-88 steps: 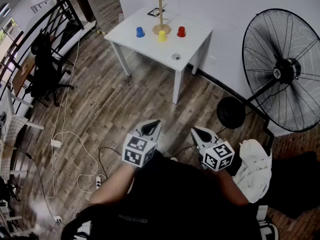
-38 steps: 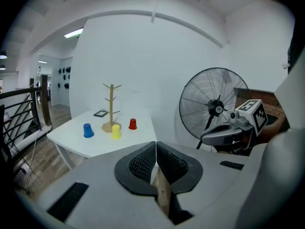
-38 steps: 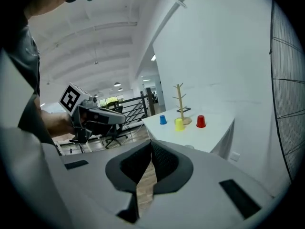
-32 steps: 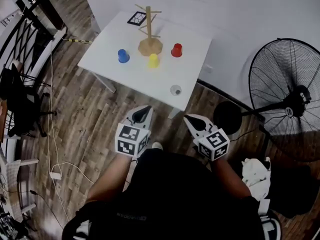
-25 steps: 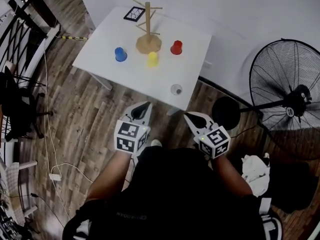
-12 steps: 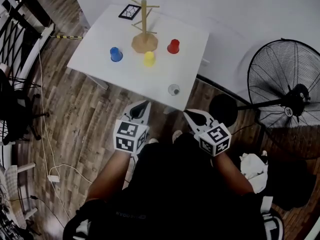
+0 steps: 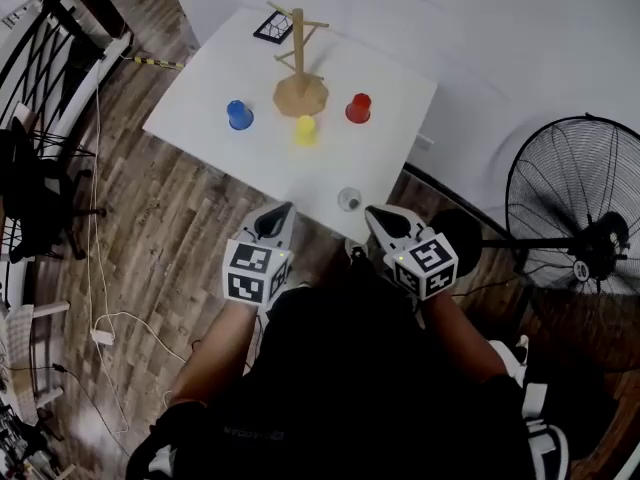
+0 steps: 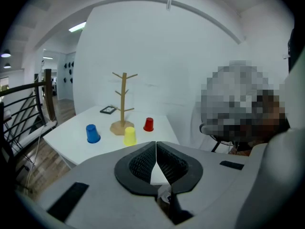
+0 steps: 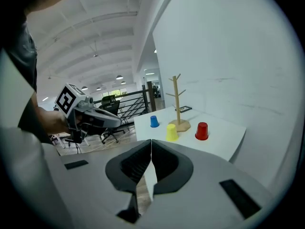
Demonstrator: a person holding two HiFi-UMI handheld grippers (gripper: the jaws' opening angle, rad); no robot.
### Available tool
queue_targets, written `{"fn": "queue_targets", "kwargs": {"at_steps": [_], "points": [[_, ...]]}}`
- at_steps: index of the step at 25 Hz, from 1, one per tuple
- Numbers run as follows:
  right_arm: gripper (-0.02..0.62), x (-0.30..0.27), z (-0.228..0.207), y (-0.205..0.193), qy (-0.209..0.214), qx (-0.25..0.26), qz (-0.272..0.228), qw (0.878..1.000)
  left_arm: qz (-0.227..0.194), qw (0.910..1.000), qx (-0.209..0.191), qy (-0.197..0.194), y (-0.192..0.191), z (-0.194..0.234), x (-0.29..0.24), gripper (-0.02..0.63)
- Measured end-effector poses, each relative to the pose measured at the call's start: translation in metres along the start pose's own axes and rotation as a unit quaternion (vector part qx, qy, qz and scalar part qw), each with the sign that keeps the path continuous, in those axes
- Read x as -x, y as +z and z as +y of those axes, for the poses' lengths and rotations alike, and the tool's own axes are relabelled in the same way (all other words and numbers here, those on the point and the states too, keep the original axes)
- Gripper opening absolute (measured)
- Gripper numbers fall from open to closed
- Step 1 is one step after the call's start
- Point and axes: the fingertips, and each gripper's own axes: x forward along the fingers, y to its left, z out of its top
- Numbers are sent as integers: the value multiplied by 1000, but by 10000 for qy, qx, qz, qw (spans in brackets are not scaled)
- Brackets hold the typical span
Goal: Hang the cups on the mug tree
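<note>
A wooden mug tree [image 7: 300,63] stands at the far side of the white table [image 7: 400,148] with bare pegs. Around its base stand three upturned cups: blue [image 7: 239,115] to the left, yellow [image 7: 306,130] in front, red [image 7: 359,108] to the right. My left gripper [image 7: 281,211] and right gripper [image 7: 372,213] are side by side at the table's near edge, both shut and empty, well short of the cups. The left gripper view shows the tree [image 8: 124,99] and the blue [image 8: 92,133], yellow [image 8: 129,135] and red [image 8: 148,124] cups beyond the shut left gripper [image 8: 156,144].
A small grey round object [image 7: 348,199] lies on the table near its front edge, between the two grippers. A marker card [image 7: 272,28] lies behind the tree. A large black fan [image 7: 575,238] stands at the right. A black railing [image 7: 40,38], a chair [image 7: 30,188] and floor cables [image 7: 100,308] are at the left.
The person has walked up to the table, and both grippers now reach its near edge. Both grippers stay shut and empty. The cups and tree have not moved.
</note>
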Motion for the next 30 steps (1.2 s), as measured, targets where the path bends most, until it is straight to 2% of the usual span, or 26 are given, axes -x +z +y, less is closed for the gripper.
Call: {"fn": "queue_targets", "kwargs": {"at_steps": [6, 13, 19, 23, 27, 30], "points": [[8, -47, -75, 20, 221, 689, 194, 9972, -23, 9968, 372, 704, 22, 22, -30, 17], [11, -111, -166, 18, 222, 1295, 660, 9891, 115, 9878, 708, 1385, 34, 23, -53, 17], [142, -167, -227, 11, 232, 1417, 871, 9858, 178, 9741, 948, 2046, 35, 35, -58, 17], [223, -195, -244, 9, 242, 1390, 1078, 9841, 270, 9714, 1071, 2103, 29, 33, -58, 17], [253, -219, -251, 10, 223, 1336, 1294, 9823, 426, 9708, 1144, 2067, 21, 44, -63, 17], [258, -234, -256, 4, 128, 1307, 1499, 9799, 365, 9734, 1208, 1911, 26, 46, -65, 17]]}}
